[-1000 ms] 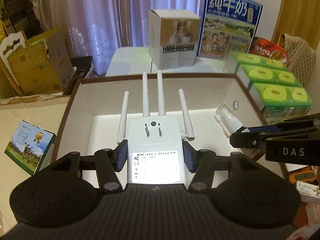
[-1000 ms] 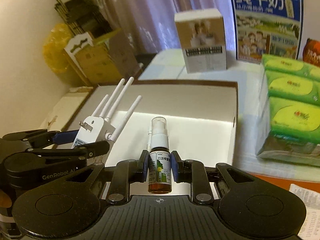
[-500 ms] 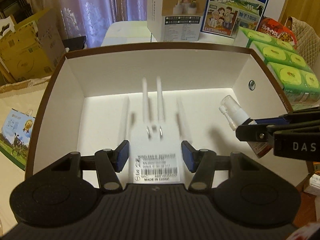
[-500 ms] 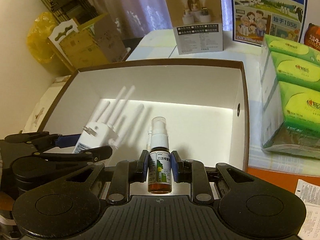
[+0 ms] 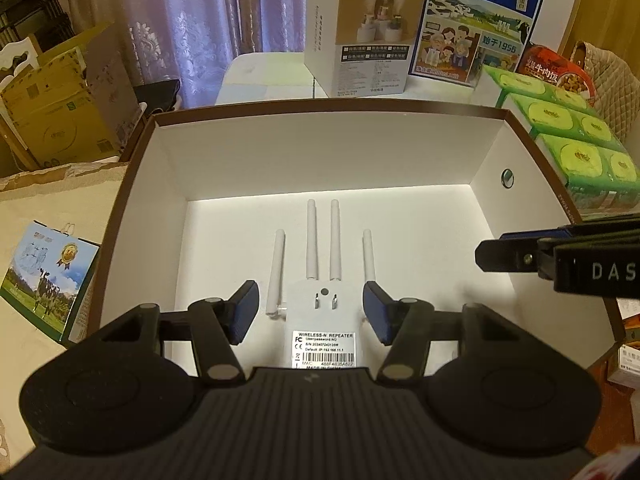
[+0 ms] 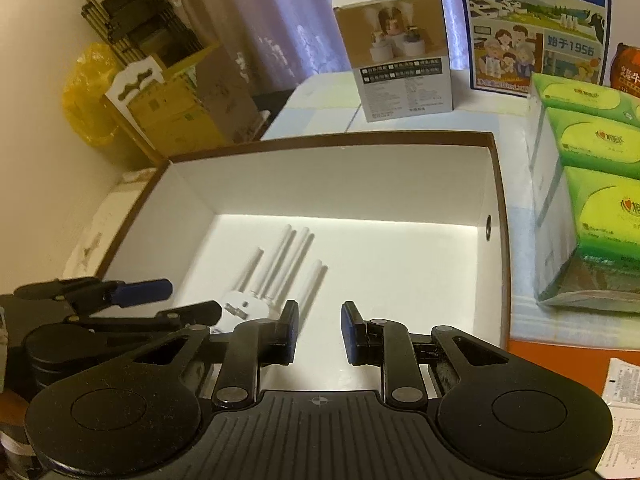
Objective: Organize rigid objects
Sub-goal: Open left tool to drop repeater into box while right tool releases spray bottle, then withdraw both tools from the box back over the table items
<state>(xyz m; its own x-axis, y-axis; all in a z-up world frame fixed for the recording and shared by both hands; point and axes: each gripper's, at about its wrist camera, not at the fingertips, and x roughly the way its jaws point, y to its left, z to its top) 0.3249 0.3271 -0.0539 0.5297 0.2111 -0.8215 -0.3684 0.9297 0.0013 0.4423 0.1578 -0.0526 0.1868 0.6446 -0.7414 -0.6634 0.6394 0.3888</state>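
Note:
A white wireless repeater (image 5: 323, 312) with several antennas lies flat on the floor of the brown-rimmed white box (image 5: 332, 152). My left gripper (image 5: 308, 312) is open above it, jaws apart on either side. The repeater also shows in the right wrist view (image 6: 276, 276), left of my right gripper (image 6: 319, 332), which is open and empty over the box (image 6: 340, 184). The right gripper's fingers (image 5: 520, 256) reach in from the right in the left wrist view. The spray bottle is not in sight in either view.
Behind the box stand a humidifier carton (image 5: 360, 40) and a blue milk carton (image 5: 480, 20). Green tissue packs (image 6: 592, 168) lie to the right. A small cow-print carton (image 5: 44, 276) lies to the left, with cardboard boxes (image 5: 56, 112) beyond.
Both grippers came down into the box and opened. The left let go of the repeater, which now lies flat. The right let go of the spray bottle, now out of sight.

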